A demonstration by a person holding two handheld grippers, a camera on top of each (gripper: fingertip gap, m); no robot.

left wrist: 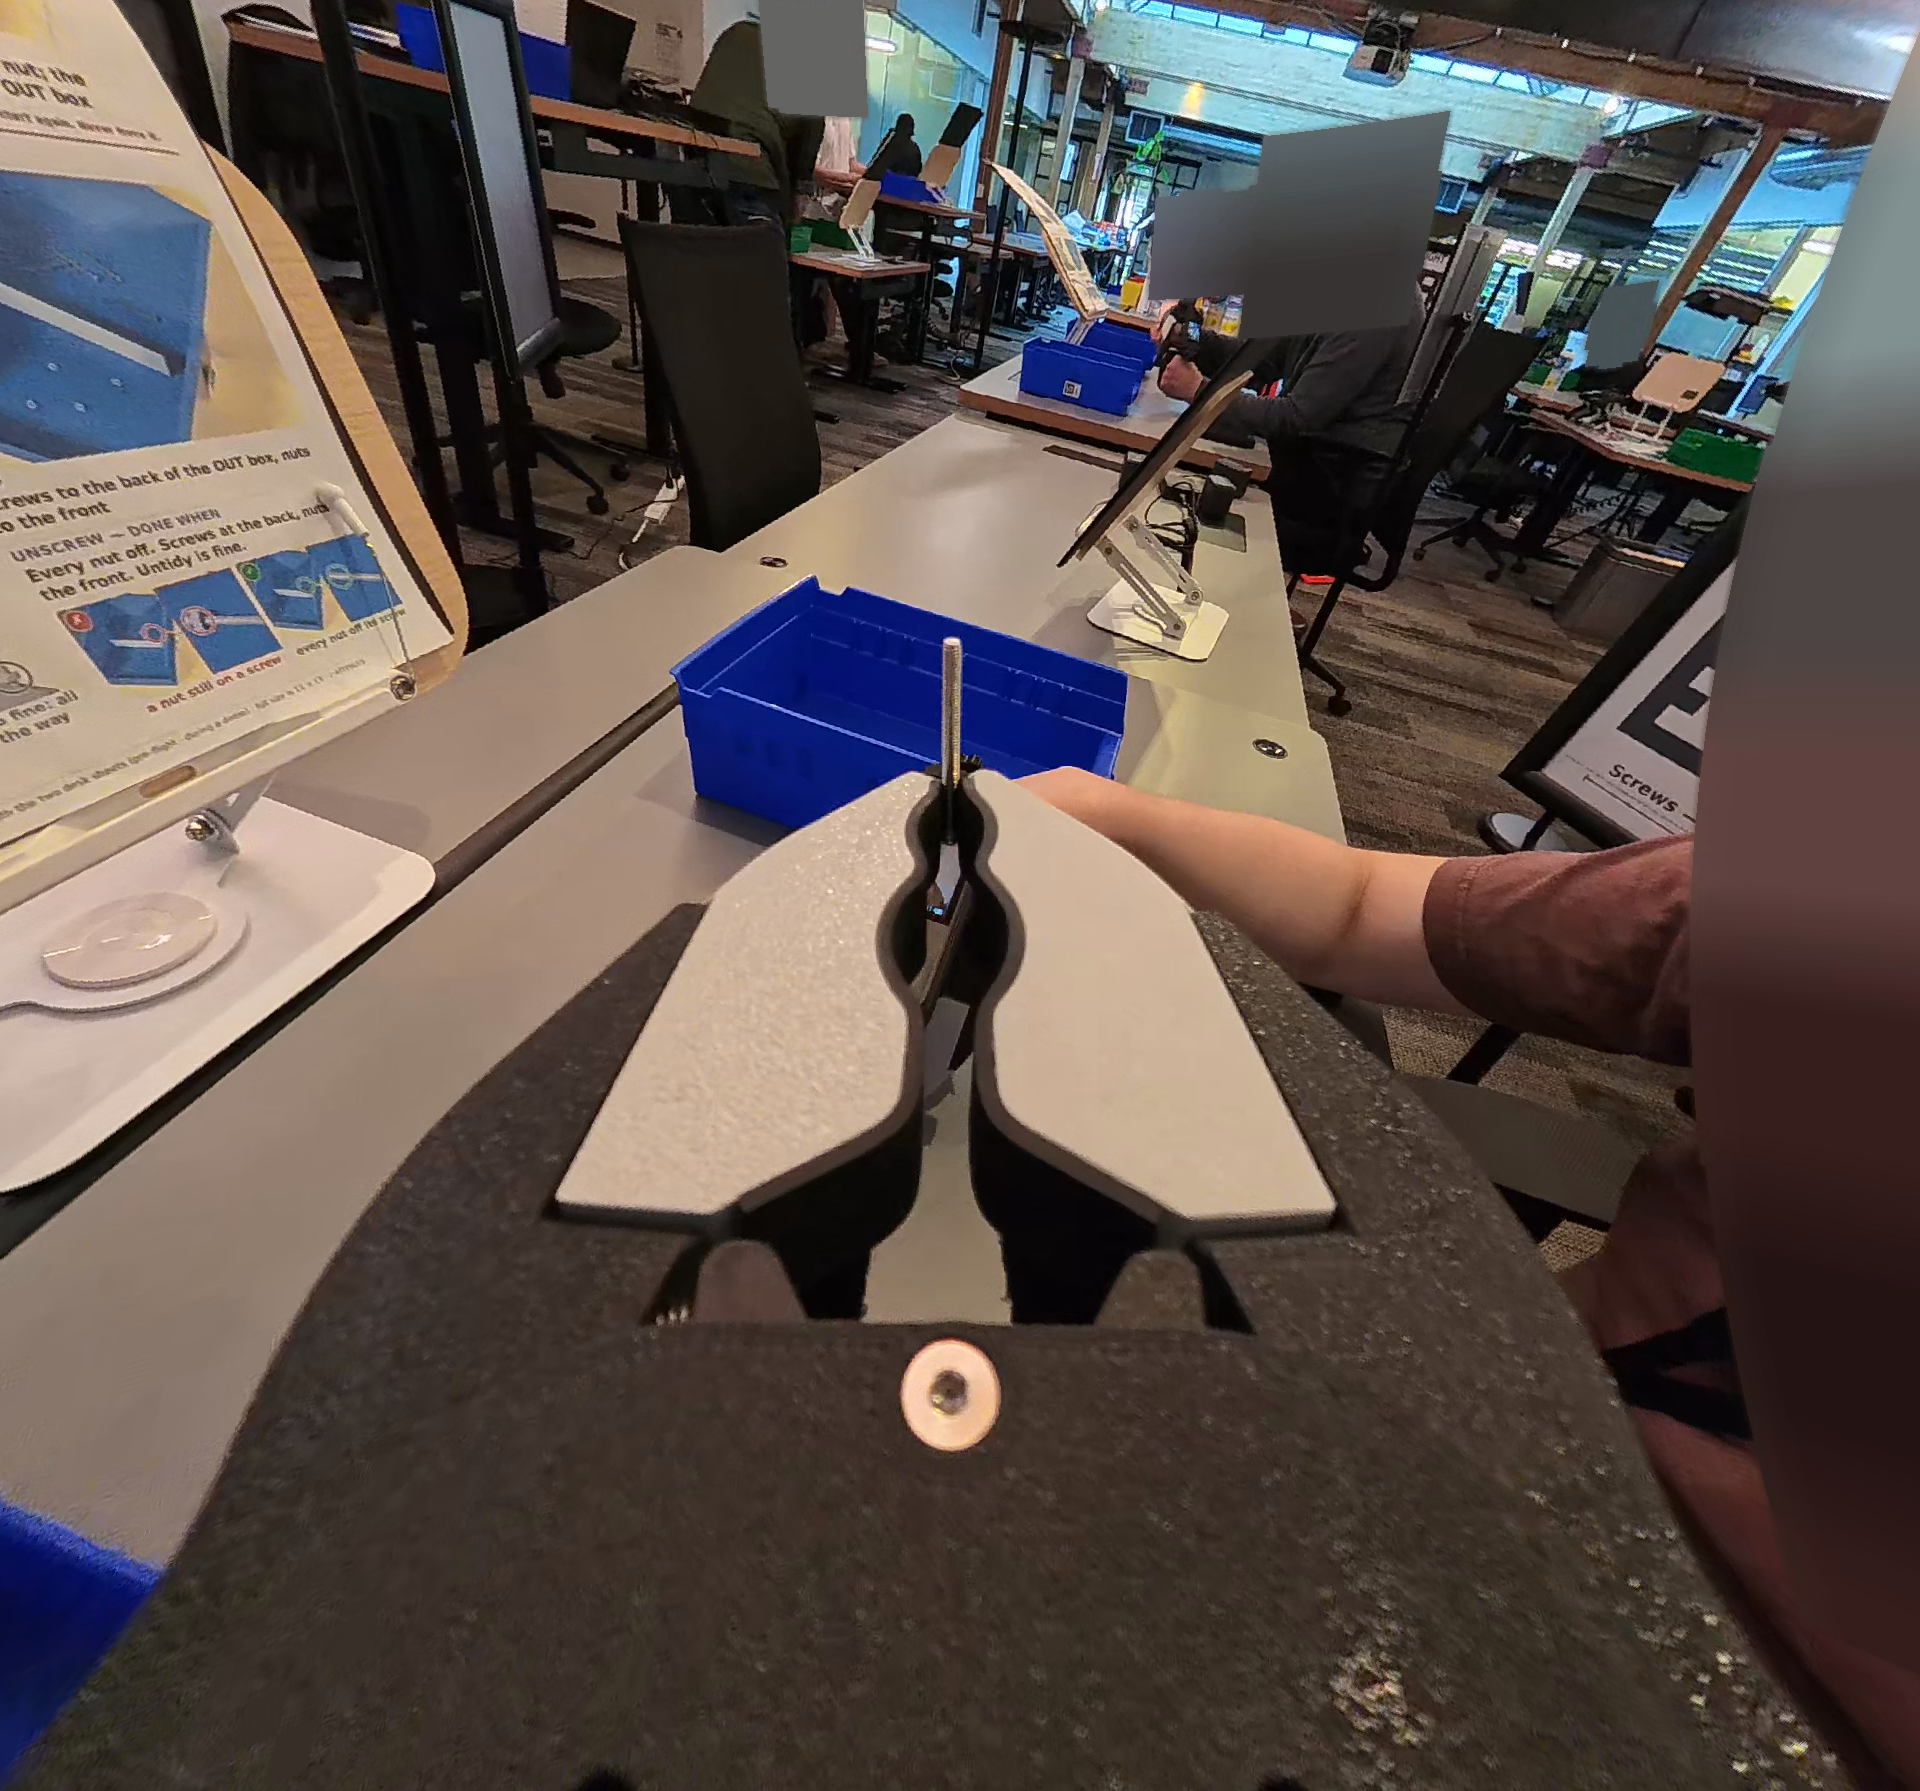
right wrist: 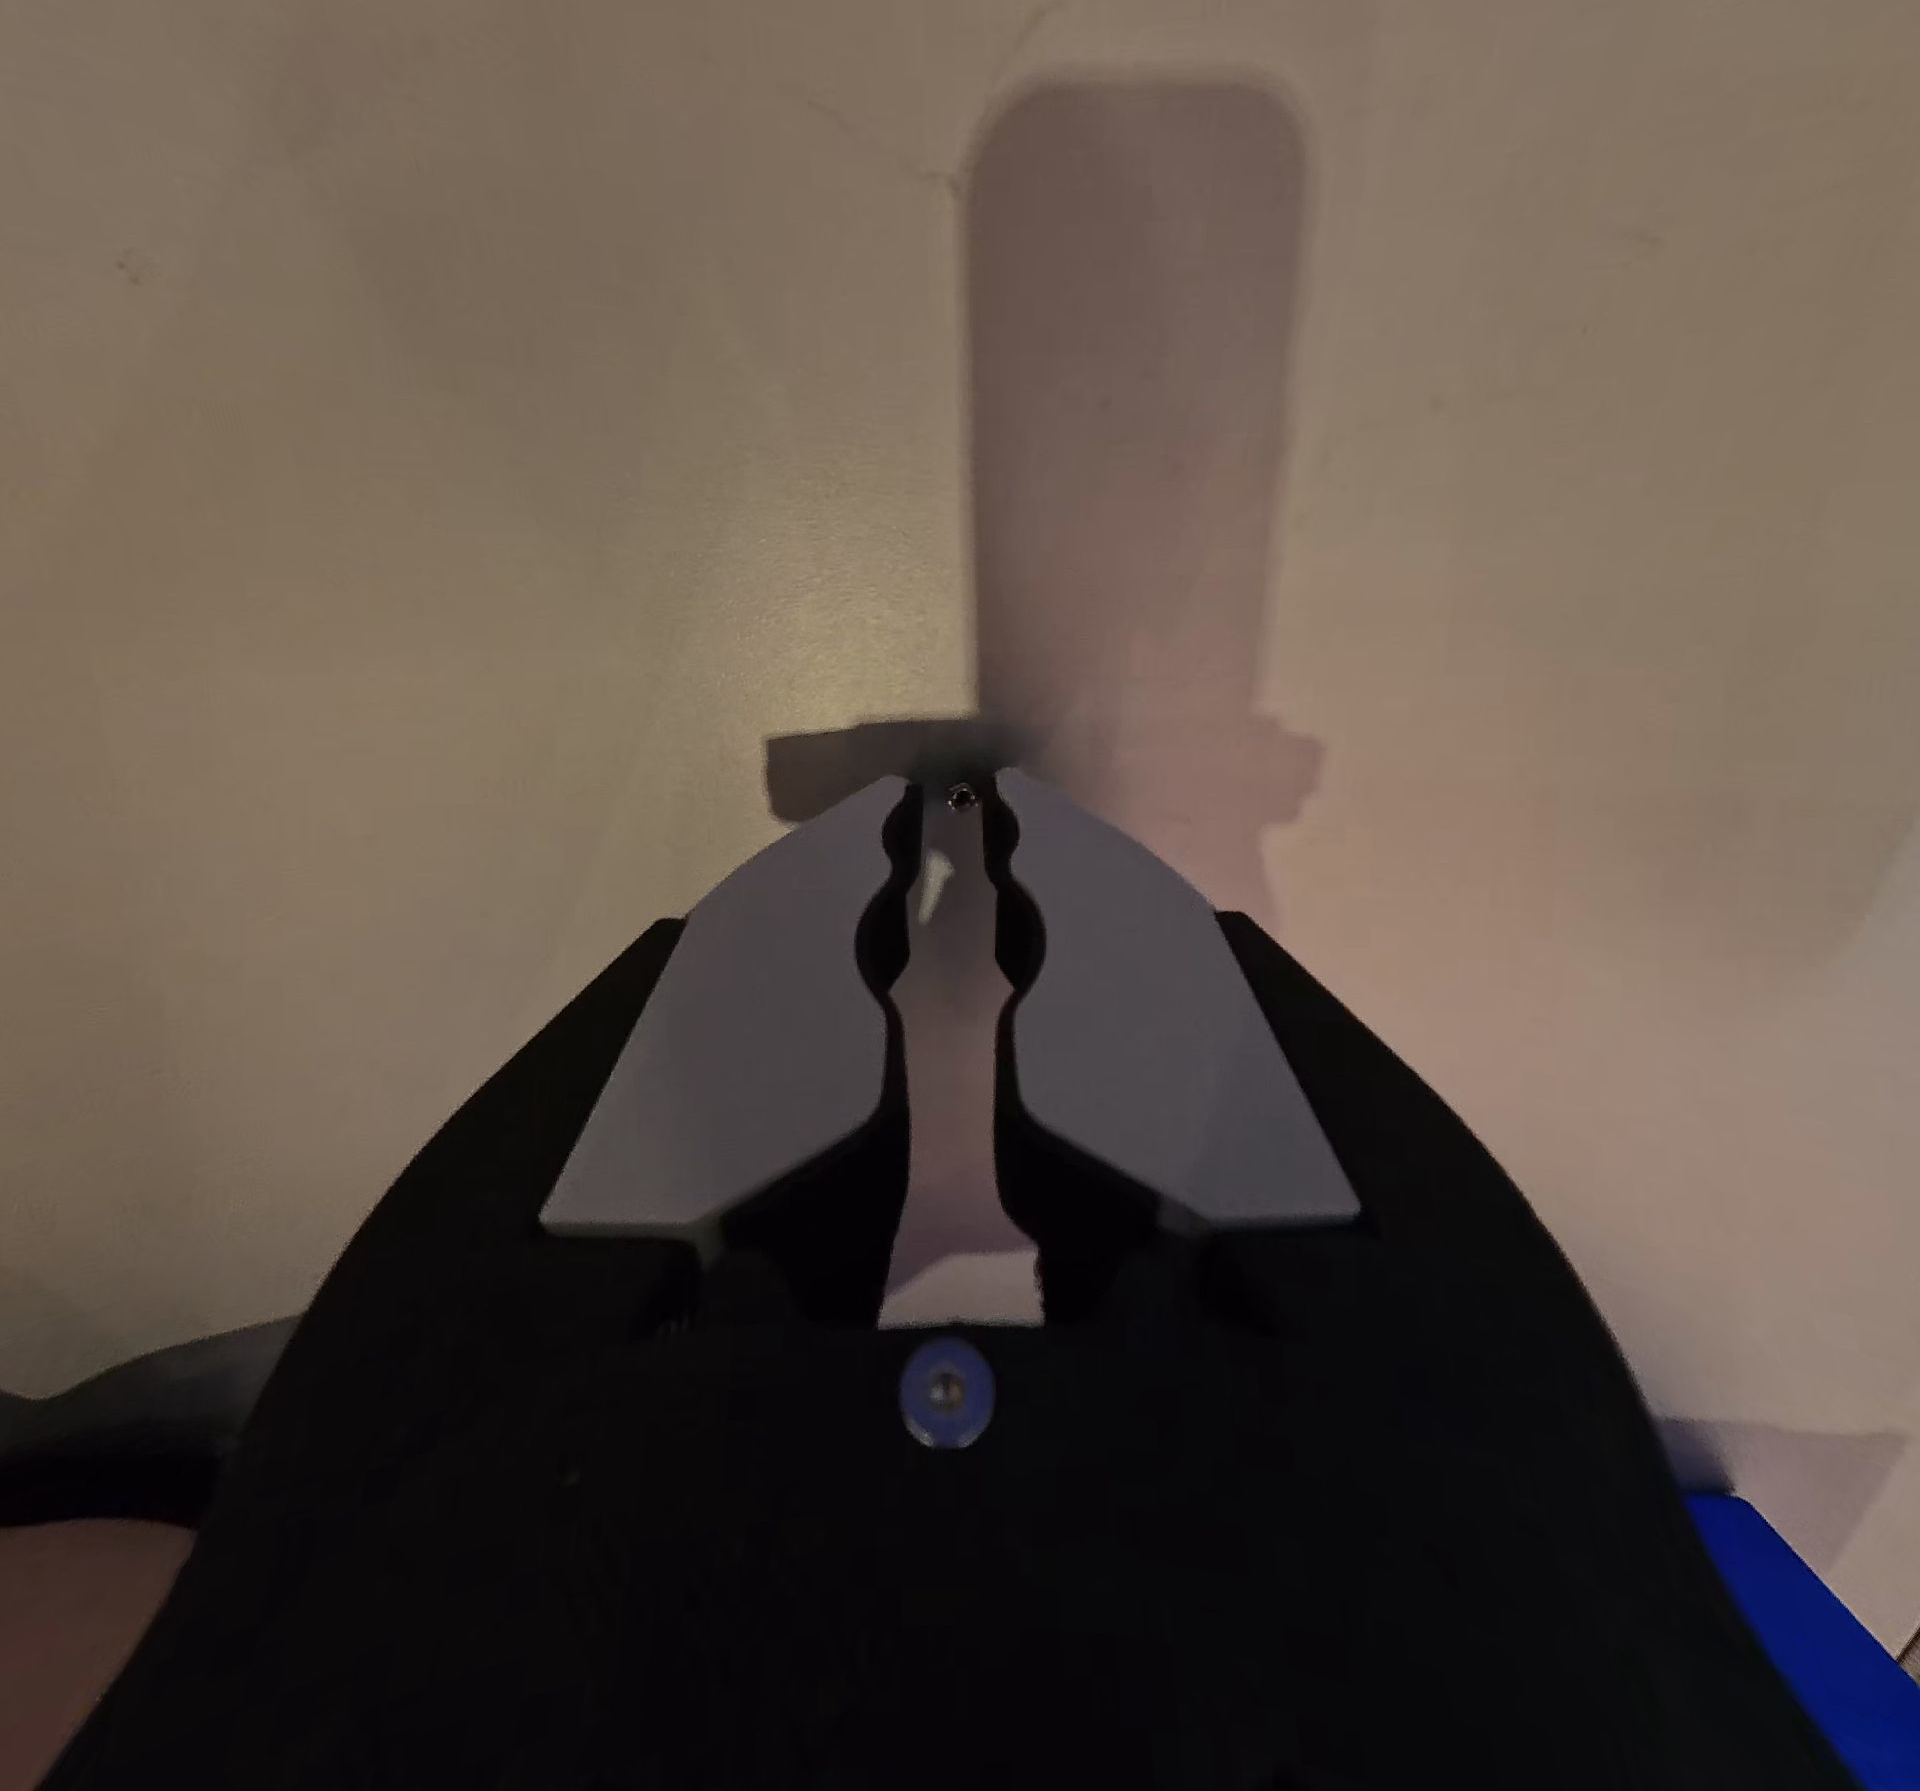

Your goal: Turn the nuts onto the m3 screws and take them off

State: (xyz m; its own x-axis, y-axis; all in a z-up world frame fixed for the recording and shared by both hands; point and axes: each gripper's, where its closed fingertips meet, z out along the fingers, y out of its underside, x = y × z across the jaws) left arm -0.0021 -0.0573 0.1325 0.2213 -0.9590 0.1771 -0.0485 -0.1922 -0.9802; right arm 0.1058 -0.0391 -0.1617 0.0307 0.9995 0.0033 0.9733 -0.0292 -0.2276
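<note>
In the left wrist view my left gripper (left wrist: 951,791) is shut on a thin silver M3 screw (left wrist: 951,702). The screw stands upright out of the fingertips, in front of a blue bin (left wrist: 831,765). A small dark piece sits at the screw's base by the tips. In the dim right wrist view my right gripper (right wrist: 956,791) has its jaws nearly together on a small dark nut (right wrist: 962,796) at the tips. It points at a pale surface very close ahead. Neither gripper shows in the other's view.
The blue bin stands on the grey desk (left wrist: 520,910). An instruction sheet on a white stand (left wrist: 156,494) is at the left. A person's forearm (left wrist: 1299,900) reaches in from the right behind my left fingers. Another stand (left wrist: 1143,536) is farther back. A blue corner (right wrist: 1808,1637) shows at lower right. There is about 30 centimetres between the tips of the two grippers.
</note>
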